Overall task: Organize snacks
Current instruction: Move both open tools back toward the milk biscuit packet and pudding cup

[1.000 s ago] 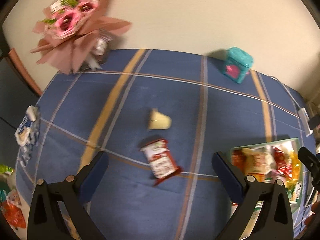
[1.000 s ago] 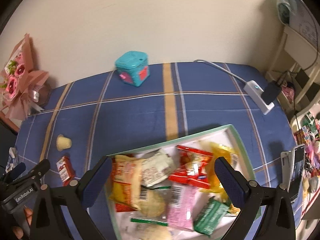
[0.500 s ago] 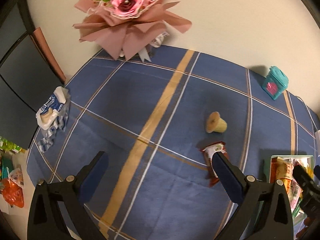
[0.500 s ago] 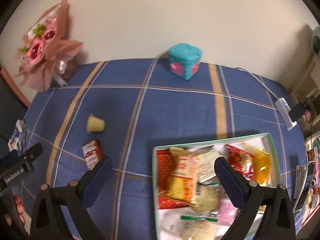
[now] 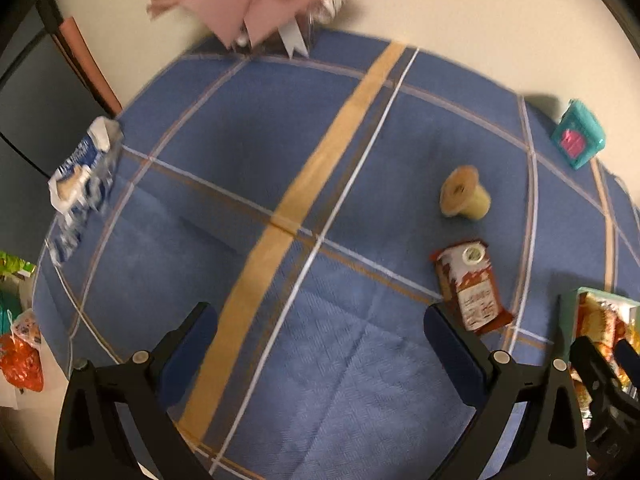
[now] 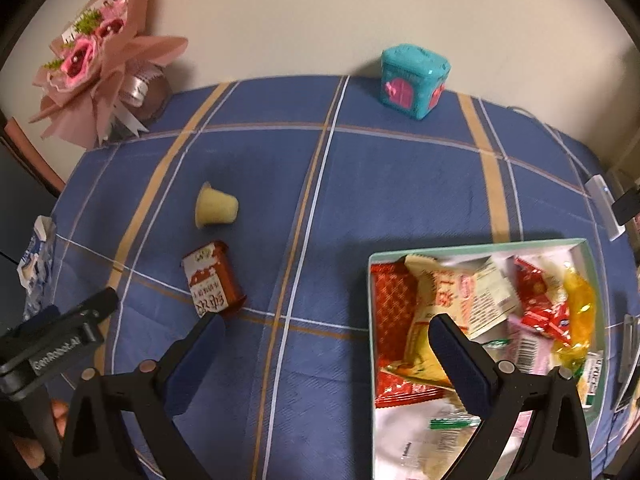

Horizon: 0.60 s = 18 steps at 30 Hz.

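A table under a blue plaid cloth [image 6: 400, 184] fills both views. At its far left edge lies a crumpled blue-and-white packet [image 5: 82, 168], and behind it, against the wall, stands a pink paper-wrapped bouquet [image 6: 100, 60] (blurred in the left view).

Moving right, a small pale yellow jelly cup [image 6: 216, 210] lies tipped on its side on the cloth. Just beside it, nearer the viewer, a red-brown snack packet [image 6: 212, 280] lies flat; the two are close but not touching. Both sit loose on the cloth, well apart from the tray.

The left gripper [image 5: 320, 332] hovers over bare cloth with its jaws spread wide and nothing between them; the red-brown packet is just beyond its right finger.

Further back, near the wall, a teal cube-shaped box [image 6: 414, 80] with a pink door stands alone.

At the right, a pale green tray [image 6: 472, 245] holds a heap of wrapped snacks [image 6: 480, 312] in red, yellow, pink and white. The right gripper [image 6: 326, 342] hangs wide open and empty, its right finger above the tray's heap, its left finger over cloth. A white adapter [image 6: 604, 200] lies at the table's right edge.
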{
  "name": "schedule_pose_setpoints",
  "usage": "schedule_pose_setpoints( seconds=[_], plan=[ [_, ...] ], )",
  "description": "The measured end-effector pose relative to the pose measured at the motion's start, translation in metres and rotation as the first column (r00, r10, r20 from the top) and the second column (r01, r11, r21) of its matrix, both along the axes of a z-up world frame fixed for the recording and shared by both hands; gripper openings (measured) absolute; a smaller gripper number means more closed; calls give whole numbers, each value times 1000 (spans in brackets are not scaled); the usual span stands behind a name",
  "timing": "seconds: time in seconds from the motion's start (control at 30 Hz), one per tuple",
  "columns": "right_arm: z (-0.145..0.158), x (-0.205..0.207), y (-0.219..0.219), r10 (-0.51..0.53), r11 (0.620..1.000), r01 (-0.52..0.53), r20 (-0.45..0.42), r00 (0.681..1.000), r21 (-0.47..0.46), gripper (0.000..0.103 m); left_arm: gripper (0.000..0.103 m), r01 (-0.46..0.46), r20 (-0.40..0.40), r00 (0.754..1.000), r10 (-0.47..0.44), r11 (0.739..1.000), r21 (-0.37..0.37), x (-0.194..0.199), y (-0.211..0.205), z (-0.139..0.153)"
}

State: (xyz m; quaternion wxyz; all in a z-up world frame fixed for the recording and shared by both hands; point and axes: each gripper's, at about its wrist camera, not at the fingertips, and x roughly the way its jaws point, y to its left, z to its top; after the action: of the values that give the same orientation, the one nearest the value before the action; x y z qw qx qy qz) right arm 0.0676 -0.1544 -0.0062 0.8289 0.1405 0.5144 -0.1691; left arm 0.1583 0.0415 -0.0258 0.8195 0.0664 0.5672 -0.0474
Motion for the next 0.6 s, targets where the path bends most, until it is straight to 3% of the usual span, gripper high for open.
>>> schedule_pose_setpoints(
  seconds=[0.33,0.6],
  plan=[
    [-24,11,8,29,999,-29,-8,1000,30,103,103,-22,-57,998,25,999,42,3,-1,-29],
    [-40,24,24,76,997,-75,-21,997,30,103,103,-103,-91,990,105,994,35,15,20,-45]
  ],
)
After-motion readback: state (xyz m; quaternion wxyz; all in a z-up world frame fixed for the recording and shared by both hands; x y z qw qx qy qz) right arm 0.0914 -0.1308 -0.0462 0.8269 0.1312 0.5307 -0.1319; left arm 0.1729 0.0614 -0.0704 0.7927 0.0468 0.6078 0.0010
